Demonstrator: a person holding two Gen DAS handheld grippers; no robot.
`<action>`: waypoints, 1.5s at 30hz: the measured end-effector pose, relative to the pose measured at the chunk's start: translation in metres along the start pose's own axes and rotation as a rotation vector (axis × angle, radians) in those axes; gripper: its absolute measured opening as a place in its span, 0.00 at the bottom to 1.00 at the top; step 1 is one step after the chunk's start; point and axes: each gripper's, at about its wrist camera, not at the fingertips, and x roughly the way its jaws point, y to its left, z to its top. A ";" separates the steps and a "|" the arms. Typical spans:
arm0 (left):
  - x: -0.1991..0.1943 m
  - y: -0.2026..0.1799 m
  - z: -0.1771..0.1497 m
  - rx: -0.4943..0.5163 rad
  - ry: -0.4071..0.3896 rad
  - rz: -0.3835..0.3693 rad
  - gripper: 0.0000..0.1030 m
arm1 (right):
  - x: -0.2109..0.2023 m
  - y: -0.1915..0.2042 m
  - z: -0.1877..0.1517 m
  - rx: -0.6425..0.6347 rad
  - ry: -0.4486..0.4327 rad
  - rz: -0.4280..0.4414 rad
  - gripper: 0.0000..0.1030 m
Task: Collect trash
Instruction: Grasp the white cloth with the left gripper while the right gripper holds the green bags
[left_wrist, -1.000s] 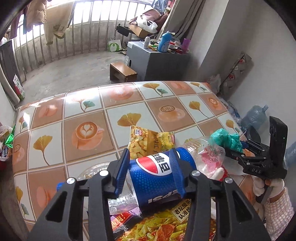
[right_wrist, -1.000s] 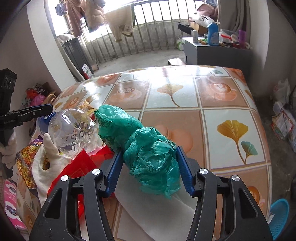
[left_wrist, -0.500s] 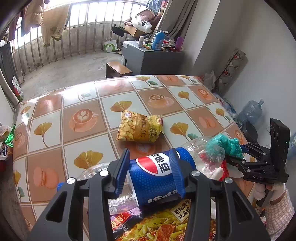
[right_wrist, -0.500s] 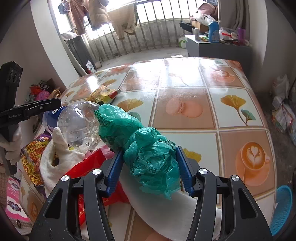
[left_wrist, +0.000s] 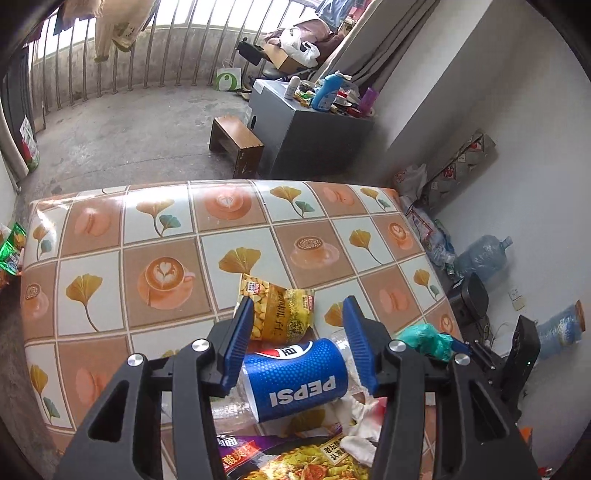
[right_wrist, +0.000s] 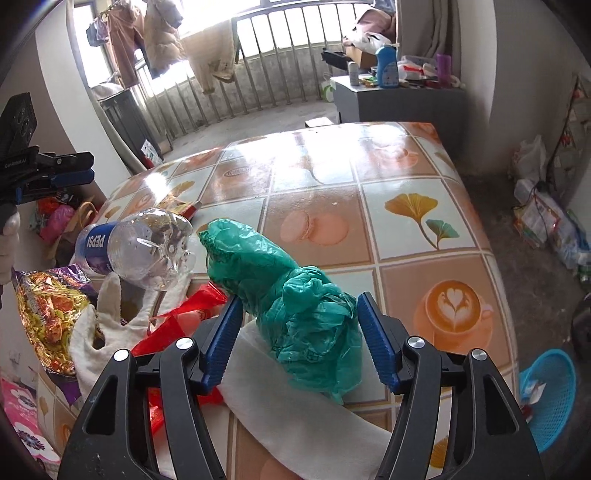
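Left gripper (left_wrist: 297, 341) has just opened — bottle (left_wrist: 295, 376) lies loose between its pads, crosswise. Right gripper (right_wrist: 297, 334) likewise spread, off the green bag (right_wrist: 295, 314).

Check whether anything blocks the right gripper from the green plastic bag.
Nothing visible does. The green plastic bag lies right between the jaws of the right gripper, which have just been opening. The Pepsi bottle and the red plastic lie off to the left, outside the jaws.
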 end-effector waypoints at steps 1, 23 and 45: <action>0.000 0.000 -0.002 -0.011 -0.002 -0.014 0.47 | 0.000 0.000 -0.002 -0.002 0.003 0.001 0.59; -0.054 -0.096 -0.086 0.160 -0.077 -0.232 0.62 | -0.069 -0.034 -0.016 0.130 -0.125 0.010 0.49; 0.066 -0.205 -0.155 0.314 0.114 -0.236 0.54 | -0.090 -0.100 -0.101 0.548 -0.104 0.125 0.48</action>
